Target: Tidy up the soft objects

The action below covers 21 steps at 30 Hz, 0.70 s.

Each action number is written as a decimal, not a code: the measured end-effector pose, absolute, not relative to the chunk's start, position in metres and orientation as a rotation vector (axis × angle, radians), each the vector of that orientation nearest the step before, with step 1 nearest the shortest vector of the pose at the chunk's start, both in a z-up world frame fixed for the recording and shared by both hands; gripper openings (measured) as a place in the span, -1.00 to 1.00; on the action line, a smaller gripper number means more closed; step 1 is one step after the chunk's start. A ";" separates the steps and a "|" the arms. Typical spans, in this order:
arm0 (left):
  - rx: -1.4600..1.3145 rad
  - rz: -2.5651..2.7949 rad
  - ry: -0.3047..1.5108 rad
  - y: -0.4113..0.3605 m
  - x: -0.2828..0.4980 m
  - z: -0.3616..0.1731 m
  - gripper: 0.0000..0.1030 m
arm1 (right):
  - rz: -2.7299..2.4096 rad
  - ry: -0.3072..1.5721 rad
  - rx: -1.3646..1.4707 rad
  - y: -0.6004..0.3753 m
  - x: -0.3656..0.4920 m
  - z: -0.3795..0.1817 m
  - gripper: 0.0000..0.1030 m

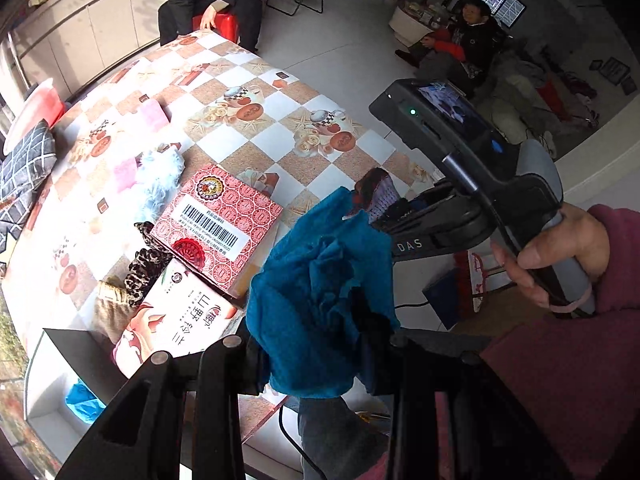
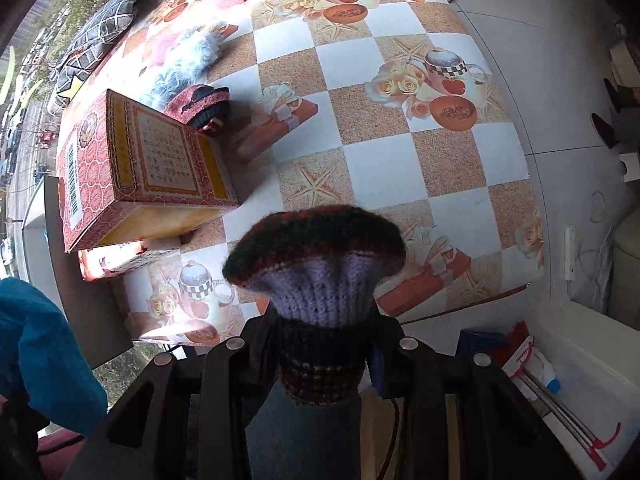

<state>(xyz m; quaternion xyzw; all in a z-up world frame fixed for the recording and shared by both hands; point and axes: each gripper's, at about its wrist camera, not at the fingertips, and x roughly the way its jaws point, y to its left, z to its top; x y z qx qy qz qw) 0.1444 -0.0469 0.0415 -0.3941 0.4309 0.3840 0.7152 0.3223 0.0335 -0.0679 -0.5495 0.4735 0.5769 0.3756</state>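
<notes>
Teal fleece, a crumpled cloth (image 1: pixel 320 280), hangs pinched in the left gripper (image 1: pixel 320 344) above the near edge of the checked tablecloth (image 1: pixel 256 92). The right gripper (image 2: pixel 324 344) is clamped on a knitted piece (image 2: pixel 316 256), lilac ribbing under a dark red-flecked band, held over the near right of the table. Both pieces look light, limp and easy to crush; a bunched fold gives the surest hold. A red carton (image 1: pixel 218 224) sits at the left, with a pale blue fluffy item (image 1: pixel 158 178) beyond it.

Red patterned box (image 1: pixel 218 226) on checkered tablecloth (image 2: pixel 384 168); seated person (image 1: pixel 472 36) beyond.
</notes>
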 end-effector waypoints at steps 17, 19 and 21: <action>-1.062 1.201 0.828 -0.091 0.032 0.033 -0.29 | 1.810 0.960 -1.731 -0.029 0.209 -0.055 -0.28; -1.080 1.241 0.815 -0.097 0.022 0.032 -0.29 | 1.858 0.903 -1.772 -0.038 0.193 -0.052 -0.28; -1.098 1.290 0.802 -0.105 0.008 0.032 -0.29 | 1.909 0.842 -1.806 -0.046 0.177 -0.047 -0.28</action>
